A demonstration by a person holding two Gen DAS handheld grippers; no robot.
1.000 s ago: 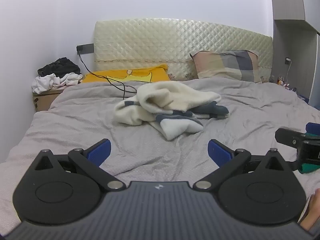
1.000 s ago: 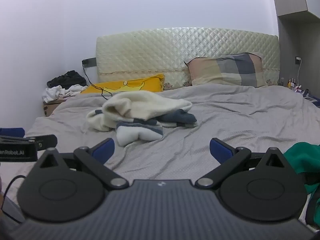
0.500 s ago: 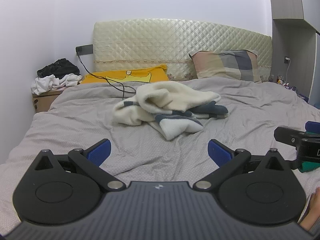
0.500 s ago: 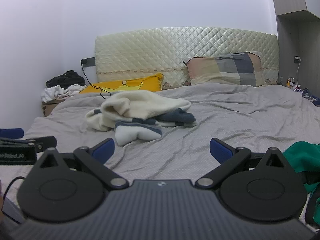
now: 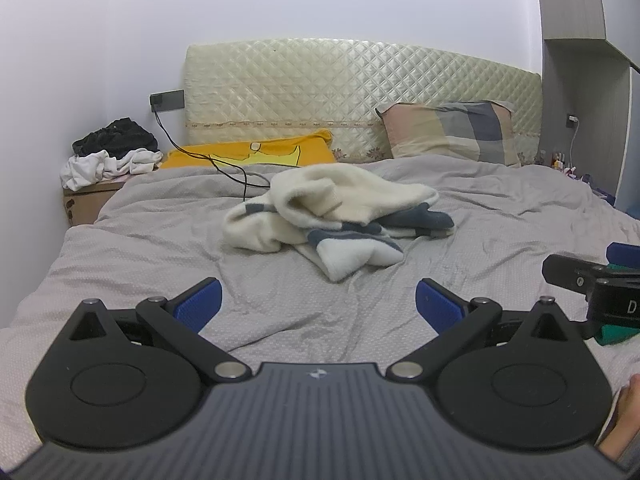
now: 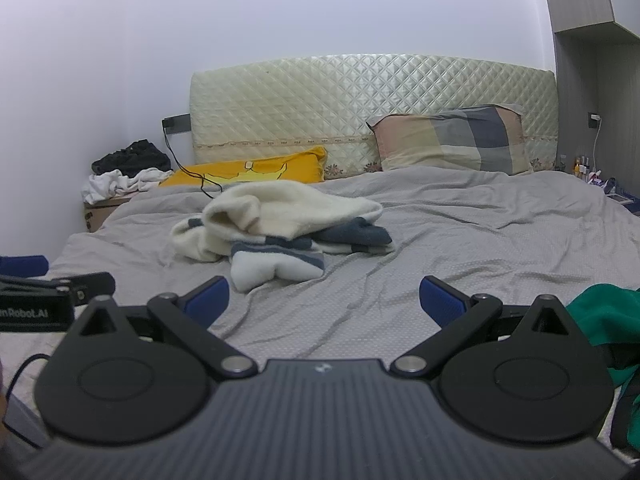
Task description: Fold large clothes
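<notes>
Since the earlier frames almost nothing has shifted: both views have crept a touch nearer to the bed, and the cream sweater (image 5: 332, 216) lies in the same crumpled heap. It sits on the grey bedspread (image 5: 160, 248) around the middle of the bed, bunched with a sleeve folded over itself, its dark blue-grey stripes and cuff showing on the near and right side; in the right wrist view the same heap (image 6: 280, 224) appears left of centre. The left gripper (image 5: 318, 300) hovers low over the near part of the bedspread, its blue pads (image 5: 200, 304) spread wide and holding nothing, well apart from the sweater. The right gripper (image 6: 324, 300) is likewise wide open and empty, its blue pads (image 6: 440, 300) over bare bedding nearer than the heap. To the near right a green garment (image 6: 608, 320) lies at the bed's edge. At the far end, a yellow pillow (image 5: 248, 154) lies on the left and a plaid pillow (image 5: 452, 132) leans on the right against the quilted headboard (image 5: 360, 80). A black cable (image 5: 224, 168) runs from a wall socket across the yellow pillow onto the bedspread. Far left, a pile of black and white clothes (image 5: 108, 152) rests on a cardboard box (image 5: 84, 202)
</notes>
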